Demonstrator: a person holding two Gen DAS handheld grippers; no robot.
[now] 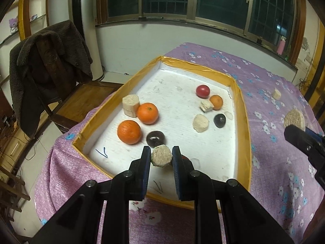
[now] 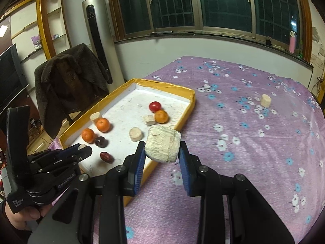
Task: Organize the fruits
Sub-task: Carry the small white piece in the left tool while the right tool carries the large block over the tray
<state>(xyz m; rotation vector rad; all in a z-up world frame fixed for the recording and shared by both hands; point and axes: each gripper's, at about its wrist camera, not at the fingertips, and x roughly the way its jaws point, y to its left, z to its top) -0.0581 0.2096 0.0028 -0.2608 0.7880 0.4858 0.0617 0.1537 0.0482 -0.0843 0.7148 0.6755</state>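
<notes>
My left gripper (image 1: pixel 161 153) is shut on a small beige chunk (image 1: pixel 161 157) above the near end of the yellow-rimmed white tray (image 1: pixel 241 109). In the tray lie two oranges (image 1: pixel 147 113) (image 1: pixel 129 132), a small orange (image 1: pixel 216 101), a red tomato (image 1: pixel 202 91), two dark plums (image 1: pixel 155 138) (image 1: pixel 219 120), a red date (image 2: pixel 107 157) and several beige chunks (image 1: pixel 200 123). My right gripper (image 2: pixel 162 149) is shut on a large beige cylinder (image 2: pixel 162 144), held over the tray's right rim (image 2: pixel 182 122). The left gripper (image 2: pixel 84 148) shows at the left of the right wrist view.
One beige chunk (image 2: pixel 265 100) lies loose on the purple flowered cloth (image 2: pixel 254 152), far right of the tray. A chair with a dark coat (image 1: pixel 48 65) stands beyond the table's left edge. A hand (image 2: pixel 22 215) holds the left gripper's handle.
</notes>
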